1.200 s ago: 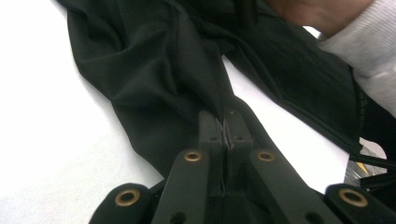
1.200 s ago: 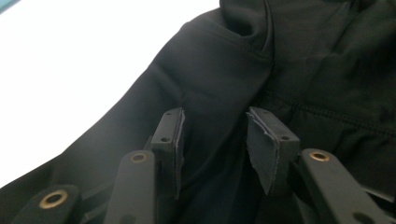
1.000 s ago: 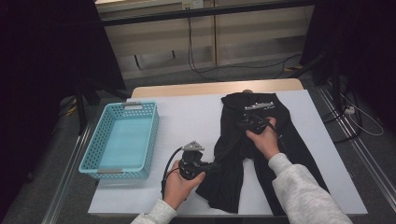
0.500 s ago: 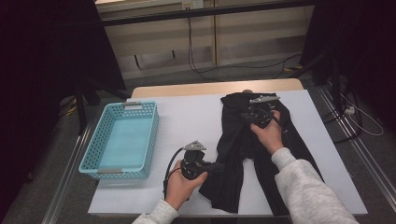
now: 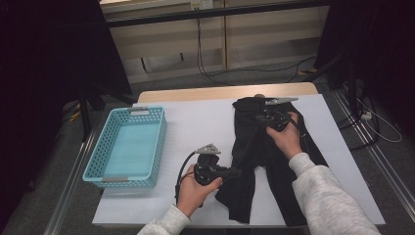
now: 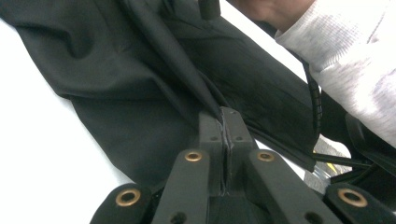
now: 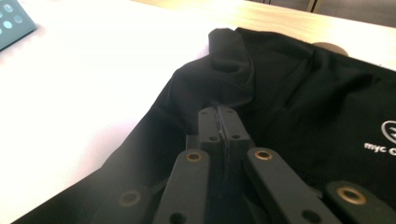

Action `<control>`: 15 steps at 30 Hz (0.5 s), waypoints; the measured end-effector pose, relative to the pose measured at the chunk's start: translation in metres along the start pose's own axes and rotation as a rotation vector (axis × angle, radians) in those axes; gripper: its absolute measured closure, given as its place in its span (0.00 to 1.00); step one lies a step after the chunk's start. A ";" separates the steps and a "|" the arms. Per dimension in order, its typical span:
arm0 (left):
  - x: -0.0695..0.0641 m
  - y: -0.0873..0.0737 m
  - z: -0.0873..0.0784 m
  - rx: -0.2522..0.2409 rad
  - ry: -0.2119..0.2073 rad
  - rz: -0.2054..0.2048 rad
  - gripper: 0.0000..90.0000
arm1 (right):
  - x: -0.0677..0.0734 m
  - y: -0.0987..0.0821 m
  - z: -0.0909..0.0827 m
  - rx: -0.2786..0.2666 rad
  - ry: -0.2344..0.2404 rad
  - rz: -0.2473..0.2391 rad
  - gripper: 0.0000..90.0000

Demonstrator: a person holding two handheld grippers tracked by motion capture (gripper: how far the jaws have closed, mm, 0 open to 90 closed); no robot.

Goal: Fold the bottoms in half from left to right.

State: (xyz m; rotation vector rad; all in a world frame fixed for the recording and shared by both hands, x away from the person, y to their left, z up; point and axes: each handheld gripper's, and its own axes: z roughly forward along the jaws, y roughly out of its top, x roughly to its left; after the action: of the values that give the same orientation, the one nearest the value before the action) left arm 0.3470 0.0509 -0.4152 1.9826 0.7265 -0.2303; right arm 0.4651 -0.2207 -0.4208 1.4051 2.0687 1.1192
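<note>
A black garment (image 5: 250,147) lies spread on the white-covered table (image 5: 195,122), with a white logo (image 7: 379,145) near its far end. My left gripper (image 5: 236,172) is shut on a fold at the garment's left edge; in the left gripper view the cloth (image 6: 140,93) is pinched between the closed jaws of that gripper (image 6: 226,116). Close to the garment's far end, my right gripper (image 5: 259,117) is also shut, and the right gripper view shows its jaws (image 7: 218,114) clamped on a raised ridge of fabric (image 7: 233,70).
A light blue perforated basket (image 5: 129,147) stands on the left part of the table, with nothing in it. The wooden table edge (image 5: 195,93) runs along the far side. Cables lie on the floor beyond. A grey sleeve (image 5: 328,196) covers the garment's right side.
The right gripper has risen slightly and shifted toward the far edge, pulling the garment's upper fabric up with it. The left gripper has stayed in place on the cloth.
</note>
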 end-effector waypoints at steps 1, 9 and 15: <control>-0.001 0.001 0.000 -0.005 -0.003 -0.002 0.99 | -0.001 0.001 -0.001 0.001 0.001 0.000 1.00; -0.019 0.020 0.014 -0.015 -0.062 0.033 0.99 | -0.010 0.005 -0.012 -0.002 -0.005 -0.011 1.00; -0.051 0.057 0.042 -0.032 -0.153 0.121 0.99 | -0.039 0.018 -0.054 -0.021 -0.063 -0.033 1.00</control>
State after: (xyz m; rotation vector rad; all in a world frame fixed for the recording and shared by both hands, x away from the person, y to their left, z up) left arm 0.3452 -0.0248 -0.3722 1.9471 0.5078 -0.2923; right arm 0.4541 -0.2740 -0.3777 1.3735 2.0235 1.0664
